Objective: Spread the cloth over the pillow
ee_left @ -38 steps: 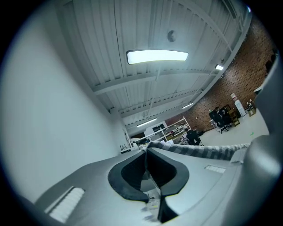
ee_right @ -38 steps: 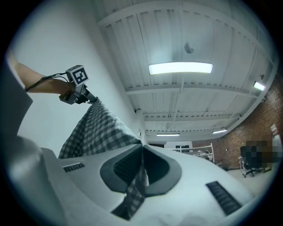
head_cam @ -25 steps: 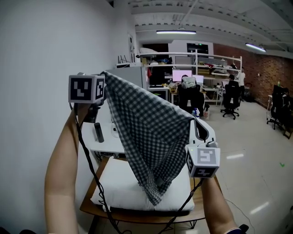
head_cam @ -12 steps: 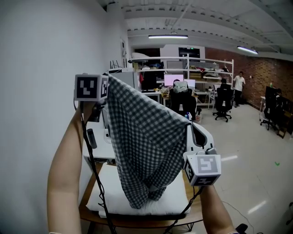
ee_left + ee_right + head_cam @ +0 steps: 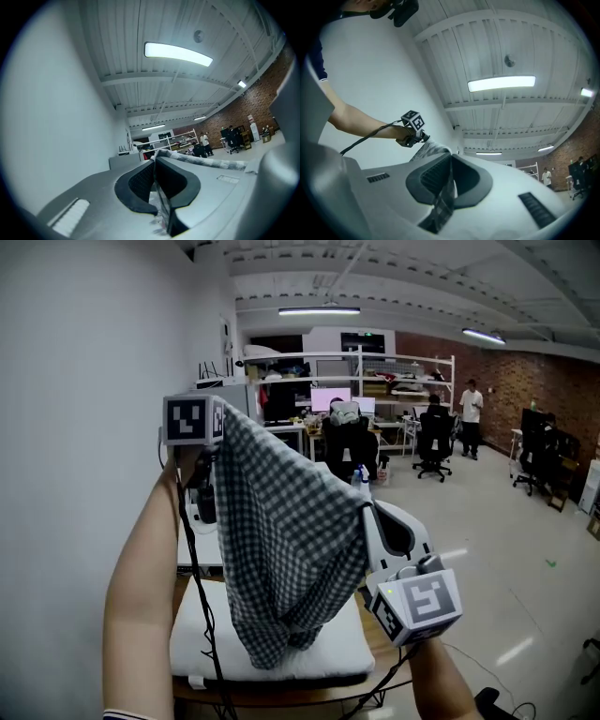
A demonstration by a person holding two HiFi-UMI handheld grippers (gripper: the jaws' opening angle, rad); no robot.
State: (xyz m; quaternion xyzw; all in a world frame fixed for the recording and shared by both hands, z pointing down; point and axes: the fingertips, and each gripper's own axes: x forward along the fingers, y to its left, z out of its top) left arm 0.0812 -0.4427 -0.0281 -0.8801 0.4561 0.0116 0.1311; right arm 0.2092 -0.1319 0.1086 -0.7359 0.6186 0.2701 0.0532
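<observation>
A grey checked cloth (image 5: 281, 540) hangs in the air between my two grippers, its low point drooping onto the white pillow (image 5: 328, 652). High at the left, my left gripper (image 5: 217, 418) is shut on one corner of the cloth (image 5: 161, 206). Lower at the right, my right gripper (image 5: 367, 514) is shut on another corner, and the cloth (image 5: 443, 201) shows pinched between its dark pads. In the right gripper view the left gripper (image 5: 423, 137) shows far off with cloth hanging from it. The pillow lies on a small wooden table (image 5: 384, 643).
A white wall (image 5: 75, 427) stands close on the left. Behind the table is a white desk (image 5: 192, 545) with small items. Further back are shelves, monitors, office chairs and people in an open room with a pale floor (image 5: 506, 540).
Both grippers have shifted with the cloth: the right one has come lower and nearer the camera, the left has stayed high. The cloth's hanging fold has swung left over the pillow.
</observation>
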